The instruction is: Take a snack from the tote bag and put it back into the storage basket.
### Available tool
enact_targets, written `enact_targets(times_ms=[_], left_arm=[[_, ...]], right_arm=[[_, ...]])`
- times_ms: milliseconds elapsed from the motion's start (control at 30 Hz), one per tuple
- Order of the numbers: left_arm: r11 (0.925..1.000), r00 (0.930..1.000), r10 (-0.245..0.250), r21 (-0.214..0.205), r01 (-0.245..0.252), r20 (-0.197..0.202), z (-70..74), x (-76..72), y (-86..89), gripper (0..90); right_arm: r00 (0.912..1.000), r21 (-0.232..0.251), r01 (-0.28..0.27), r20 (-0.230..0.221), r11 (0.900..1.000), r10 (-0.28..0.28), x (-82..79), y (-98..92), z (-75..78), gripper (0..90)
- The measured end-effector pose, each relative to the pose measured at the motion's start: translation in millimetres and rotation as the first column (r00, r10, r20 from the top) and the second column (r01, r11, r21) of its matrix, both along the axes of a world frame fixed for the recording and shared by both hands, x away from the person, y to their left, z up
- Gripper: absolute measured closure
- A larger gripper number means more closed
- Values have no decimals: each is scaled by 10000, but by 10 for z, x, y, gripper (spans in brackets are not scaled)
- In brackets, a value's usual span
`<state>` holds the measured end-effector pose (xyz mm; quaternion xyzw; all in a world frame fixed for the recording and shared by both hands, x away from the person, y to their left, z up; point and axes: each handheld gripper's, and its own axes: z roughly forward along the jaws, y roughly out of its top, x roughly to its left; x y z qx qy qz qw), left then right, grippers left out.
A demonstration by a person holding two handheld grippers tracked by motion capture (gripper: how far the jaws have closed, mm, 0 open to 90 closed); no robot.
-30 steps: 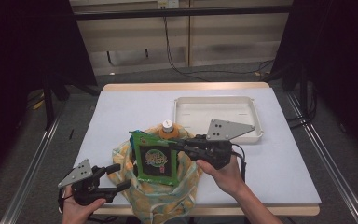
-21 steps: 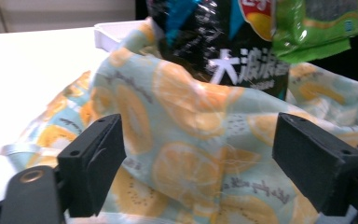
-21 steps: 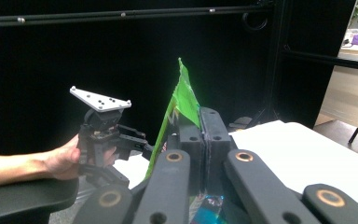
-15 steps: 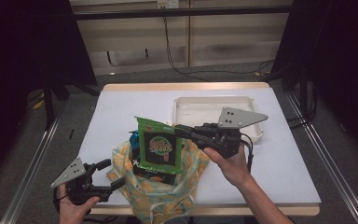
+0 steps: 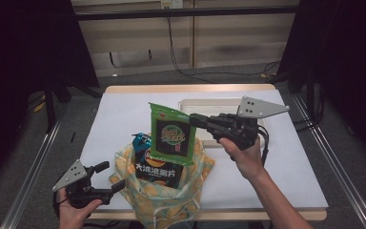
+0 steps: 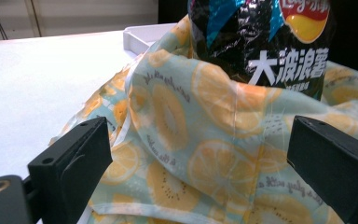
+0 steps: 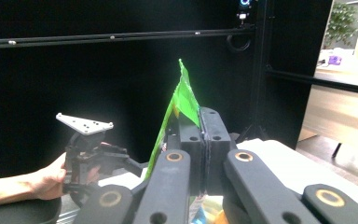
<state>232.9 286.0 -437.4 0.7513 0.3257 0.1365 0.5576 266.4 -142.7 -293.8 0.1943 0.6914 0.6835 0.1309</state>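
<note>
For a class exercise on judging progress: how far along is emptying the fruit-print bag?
Done: the green snack packet is lifted clear of the fruit-print bag. In hand: the right gripper pinches its edge in the air, short of the white tray. Left: the black chip packet sits in the bag; the left gripper has just opened.

I read the high view as evenly lit from overhead: white table (image 5: 124, 119) bright, no hard shadows, only soft shade under the fabric bag (image 5: 164, 191). Frame corners, left and right edges fall to near black. Sharpness fair; slight softness throughout.

Left gripper view: table at upper left nearly blown out; glare streaks on the glossy black chip bag (image 6: 261, 42) at top centre. Near jaws at bottom corners soft, out of focus.

Right gripper view: bkgd mostly black, bright washed-out patch at far right. Green packet (image 7: 179, 107) well lit; jaws at bottom slightly blurred.
</note>
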Motion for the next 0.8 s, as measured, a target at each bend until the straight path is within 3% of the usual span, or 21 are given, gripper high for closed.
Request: enact_targets(times_ms=[300, 667, 800], left_arm=[[9999, 9999, -100, 34, 100, 37, 4, -17, -27, 59], [9998, 9998, 216, 39, -216, -4, -14, -6, 2, 58], [9996, 9997, -230, 149, 229, 69, -26, 16, 5, 54]], right_arm=[[9989, 31, 477, 40, 9989, -477, 60, -180, 106, 893], [9933, -63, 1148, -78, 9934, -1149, 300, -427, 139, 893], [9896, -224, 1425, -160, 9895, -1429, 400, -516, 127, 893]])
